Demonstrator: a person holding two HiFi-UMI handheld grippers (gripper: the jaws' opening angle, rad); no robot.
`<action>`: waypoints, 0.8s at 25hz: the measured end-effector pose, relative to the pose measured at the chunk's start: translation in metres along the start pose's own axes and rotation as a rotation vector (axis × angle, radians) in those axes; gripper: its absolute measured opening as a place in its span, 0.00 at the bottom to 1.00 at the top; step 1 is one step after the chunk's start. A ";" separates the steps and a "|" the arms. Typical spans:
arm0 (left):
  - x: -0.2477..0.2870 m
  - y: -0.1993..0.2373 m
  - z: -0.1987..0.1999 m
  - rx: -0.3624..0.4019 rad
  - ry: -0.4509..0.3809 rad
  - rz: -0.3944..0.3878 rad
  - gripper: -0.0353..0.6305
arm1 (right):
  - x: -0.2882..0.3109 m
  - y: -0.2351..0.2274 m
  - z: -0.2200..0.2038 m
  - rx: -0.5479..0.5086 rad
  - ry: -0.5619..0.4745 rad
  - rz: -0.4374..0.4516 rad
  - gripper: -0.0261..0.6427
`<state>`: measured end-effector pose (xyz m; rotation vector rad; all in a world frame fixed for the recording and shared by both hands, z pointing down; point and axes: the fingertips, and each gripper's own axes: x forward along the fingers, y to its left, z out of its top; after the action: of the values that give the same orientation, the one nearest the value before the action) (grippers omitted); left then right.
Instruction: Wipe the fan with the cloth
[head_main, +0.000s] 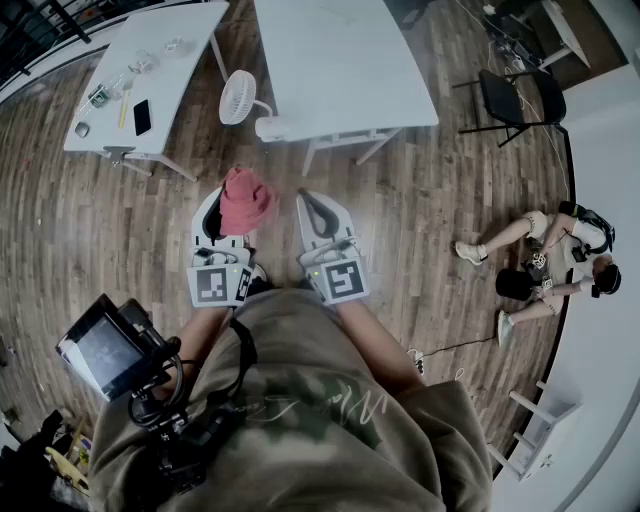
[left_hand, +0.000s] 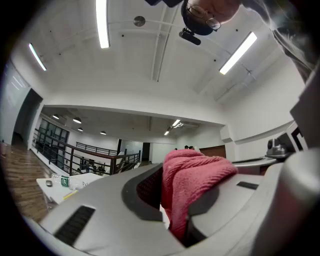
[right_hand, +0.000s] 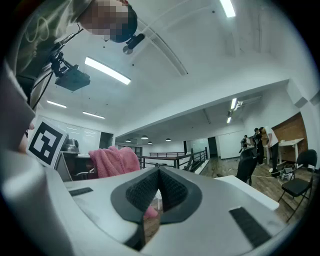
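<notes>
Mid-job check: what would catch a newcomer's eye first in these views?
The pink cloth stands out first: it is bunched in the left tool, which is shut on it, at the centre of the head view. Ahead, the white fan stands at the near corner of the right-hand table. The right tool beside the cloth is shut and empty.

Landmark: large white table (head_main: 340, 60). Left of it, standing apart: smaller white table (head_main: 190, 40) carrying a black phone (head_main: 142, 117), a yellow stick-like item (head_main: 124, 110) just beside the phone, and small clutter too small to identify. Right of the landmark: black chair (head_main: 515, 100). Further right and nearer the camera: a person (head_main: 545, 262) seated on the wooden floor (head_main: 420, 190).
</notes>
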<state>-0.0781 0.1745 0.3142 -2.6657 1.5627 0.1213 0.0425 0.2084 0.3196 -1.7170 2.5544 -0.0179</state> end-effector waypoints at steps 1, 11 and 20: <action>0.001 0.000 -0.001 -0.001 0.002 0.001 0.14 | 0.001 0.000 0.000 -0.001 0.001 0.001 0.05; -0.006 0.003 -0.008 0.004 0.027 0.004 0.14 | -0.001 0.004 0.002 -0.019 0.001 -0.005 0.05; -0.018 0.027 -0.022 -0.009 0.056 0.018 0.14 | -0.004 0.007 -0.007 -0.010 0.016 -0.048 0.06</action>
<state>-0.1093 0.1751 0.3380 -2.6846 1.6057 0.0552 0.0370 0.2150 0.3260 -1.7892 2.5277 -0.0204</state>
